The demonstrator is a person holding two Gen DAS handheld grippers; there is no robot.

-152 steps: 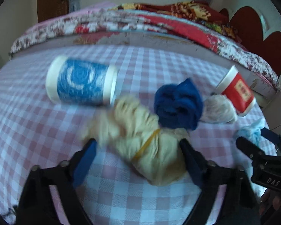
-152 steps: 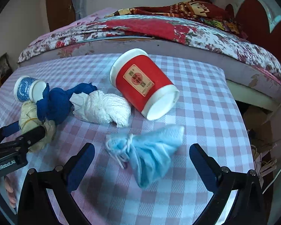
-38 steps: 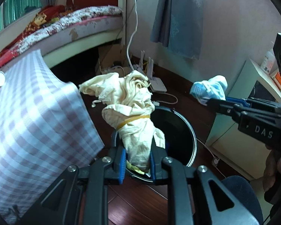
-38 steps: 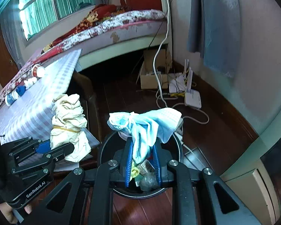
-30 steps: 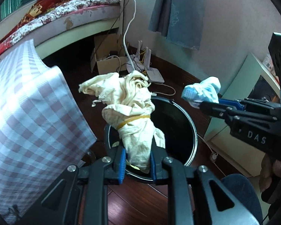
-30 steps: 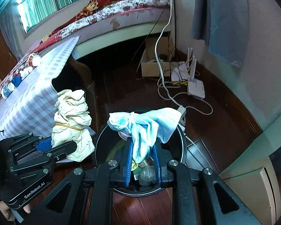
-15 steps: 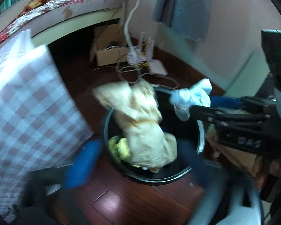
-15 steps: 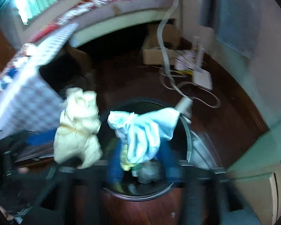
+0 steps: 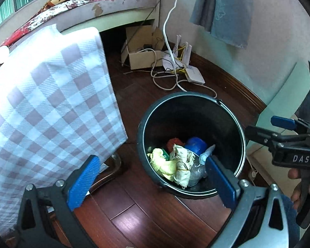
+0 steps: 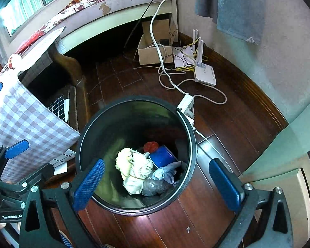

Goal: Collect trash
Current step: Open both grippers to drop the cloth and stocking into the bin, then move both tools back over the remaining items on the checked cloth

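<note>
A black round bin point(image 9: 240, 130) point(image 10: 193, 144) stands on the dark wood floor. Inside lie the cream cloth bundle point(image 9: 183, 166) point(image 10: 137, 170), the light blue bundle point(image 10: 165, 173) point(image 9: 205, 155) and other trash. My left gripper point(image 9: 150, 177) is open and empty above the bin's near rim. My right gripper point(image 10: 157, 179) is open and empty over the bin. The right gripper also shows at the right edge of the left wrist view point(image 9: 279, 132), and the left gripper at the lower left of the right wrist view point(image 10: 16, 159).
The table with the checked cloth point(image 9: 41, 103) point(image 10: 20, 115) hangs close on the left of the bin. A cardboard box point(image 10: 155, 51), a router point(image 10: 204, 74) and loose cables point(image 10: 175, 82) lie on the floor behind. A pale green cabinet point(image 10: 289, 165) stands right.
Both grippers opened above the bin. The cream bundle and the light blue bundle dropped out of them and now lie in the bin.
</note>
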